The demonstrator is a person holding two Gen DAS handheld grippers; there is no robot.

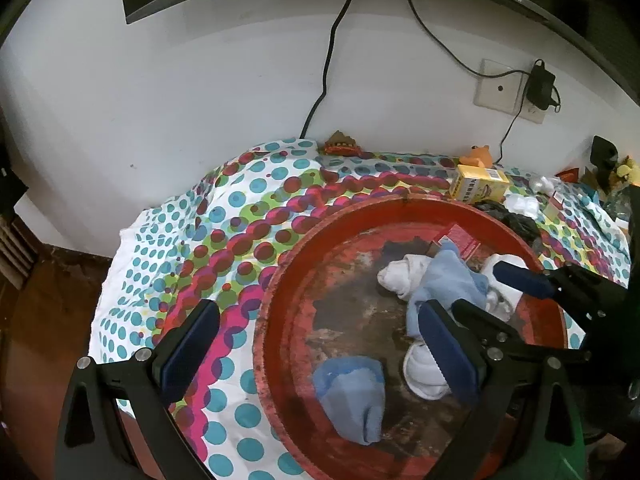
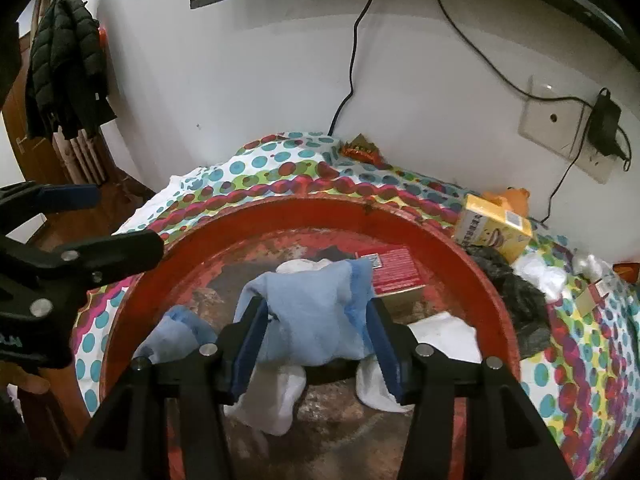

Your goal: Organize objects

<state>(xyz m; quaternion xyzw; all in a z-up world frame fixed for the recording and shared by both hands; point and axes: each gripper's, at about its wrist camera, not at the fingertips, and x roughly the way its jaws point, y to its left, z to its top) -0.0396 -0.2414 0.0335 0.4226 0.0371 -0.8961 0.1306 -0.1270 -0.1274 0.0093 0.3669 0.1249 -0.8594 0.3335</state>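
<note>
The light blue cloth [image 2: 316, 320] lies in the red tray [image 2: 472, 264], directly between the blue pads of the right gripper [image 2: 316, 344]. It is draped over a white cloth beneath it. Its longer run goes across the gap from one pad to the other, not along the fingers. The jaws stand wide. Both pads sit just beside the folds, and whether either one brushes the fabric cannot be told; nothing is clamped. I judge the cloth as set down or about to be taken, not held.

The right gripper is plainly the nearer of the two. The left gripper [image 1: 320, 348] is also wide open and empty. One of its fingers is over the dotted bedsheet [image 1: 224, 208] outside the tray rim, the other over the tray floor.

Count, inside the tray:
- Blue cloths: two. The second blue cloth [image 1: 352, 396] lies between the left gripper's fingers, nearer its tray-side pad.
- White cloths [image 2: 272, 400]: at least two bundles. The folds overlap, so the exact number is uncertain.
- Red box [image 2: 394, 272]: one, just beyond the cloth, ahead of the right gripper.

Outside the tray, ahead and to the right gripper's right: one yellow carton [image 2: 494, 232], one dark crumpled bag [image 2: 516, 296].
</note>
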